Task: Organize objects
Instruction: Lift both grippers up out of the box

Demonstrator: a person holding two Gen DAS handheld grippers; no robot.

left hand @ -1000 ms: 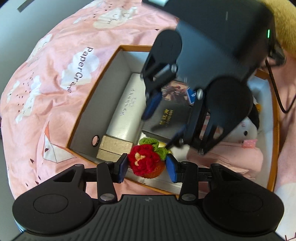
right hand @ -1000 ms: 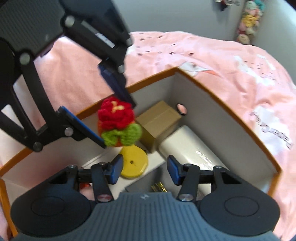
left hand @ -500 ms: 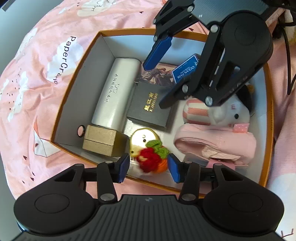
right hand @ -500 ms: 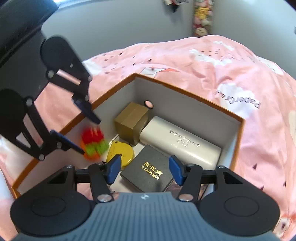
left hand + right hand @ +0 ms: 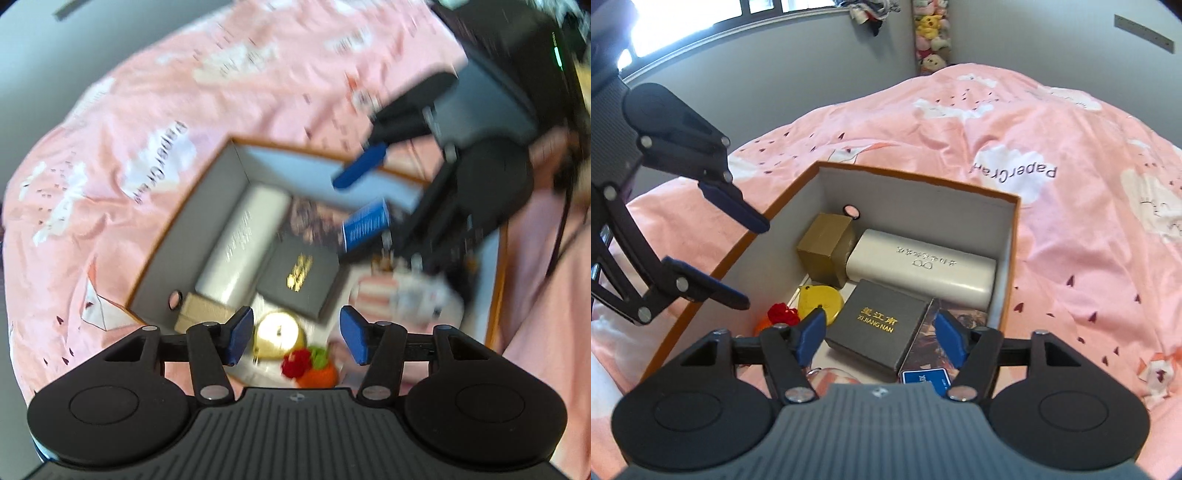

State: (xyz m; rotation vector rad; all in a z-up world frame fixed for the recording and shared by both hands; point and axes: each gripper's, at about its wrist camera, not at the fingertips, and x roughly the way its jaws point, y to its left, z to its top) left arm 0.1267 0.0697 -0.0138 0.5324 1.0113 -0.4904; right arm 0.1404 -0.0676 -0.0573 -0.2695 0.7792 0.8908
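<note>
The crocheted strawberry (image 5: 309,363) lies loose in the near corner of the orange-rimmed box (image 5: 916,176), beside the yellow disc (image 5: 820,301) and the dark gift box (image 5: 877,325). The left gripper (image 5: 297,335) hangs above it, its jaws opening with nothing between them. The right gripper (image 5: 879,332) is likewise spreading and empty, so the withdrawal probably goes best straight up, clear of the box wall.
</note>
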